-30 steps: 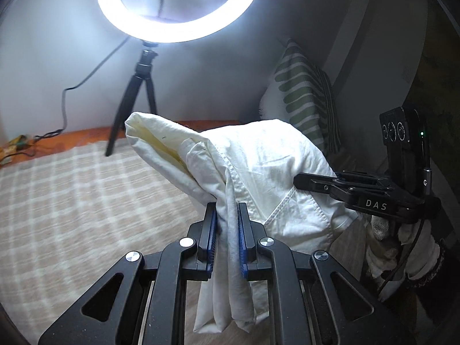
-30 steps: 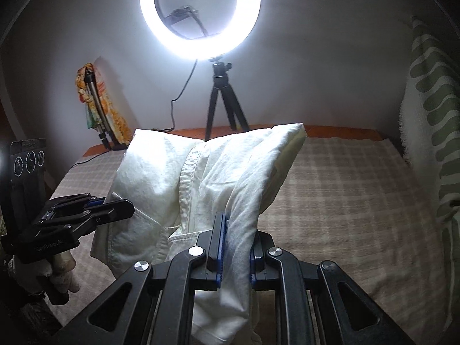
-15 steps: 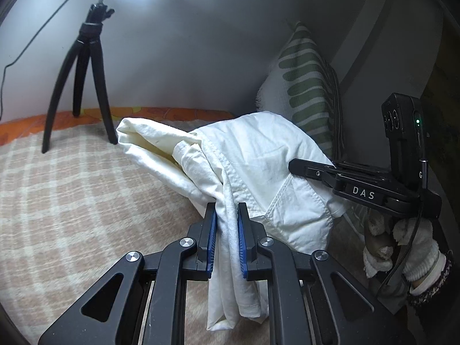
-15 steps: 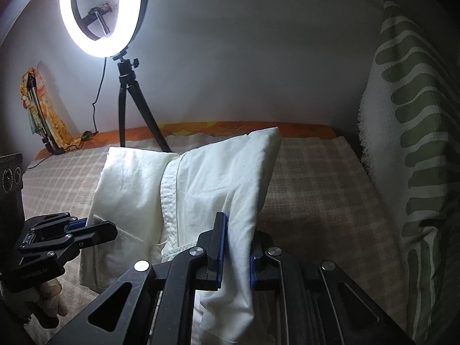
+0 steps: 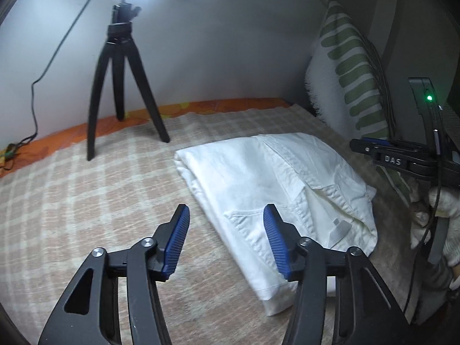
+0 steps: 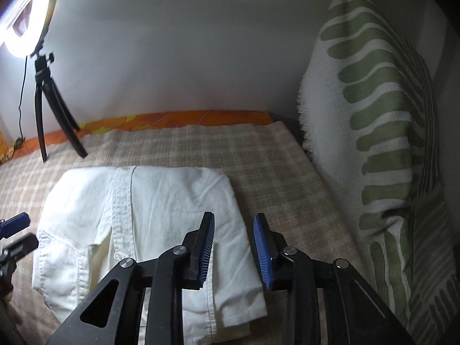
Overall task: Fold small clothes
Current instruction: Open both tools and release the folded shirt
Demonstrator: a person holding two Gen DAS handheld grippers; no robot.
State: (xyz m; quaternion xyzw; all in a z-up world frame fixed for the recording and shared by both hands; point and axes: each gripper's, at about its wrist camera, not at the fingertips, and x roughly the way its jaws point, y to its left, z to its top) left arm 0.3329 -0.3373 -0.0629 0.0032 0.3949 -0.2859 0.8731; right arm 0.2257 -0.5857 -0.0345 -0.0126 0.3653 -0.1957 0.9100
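Note:
A folded pair of small white trousers (image 5: 276,189) (image 6: 149,215) lies flat on the checked beige bedspread (image 5: 86,201) (image 6: 258,155). My left gripper (image 5: 225,224) hangs just above the garment's near left edge; its jaws are opening and the blue pads (image 5: 178,238) touch no cloth. My right gripper (image 6: 234,230) hovers over the garment's right edge; its jaws are also opening, with cloth below them but none pinched. In the left wrist view the right gripper (image 5: 356,143) shows at the right, held by a gloved hand (image 5: 445,215).
A black tripod (image 5: 120,86) (image 6: 49,106) with a ring light stands at the back of the bed, its cable trailing left. A white pillow with green stripes (image 5: 350,69) (image 6: 373,115) leans against the wall on the right. An orange sheet edge (image 6: 187,119) runs along the wall.
Both grippers lowered the hanging trousers onto the bedspread and let go. The jaws, shut on the cloth before, now stand apart, and the garment lies flat.

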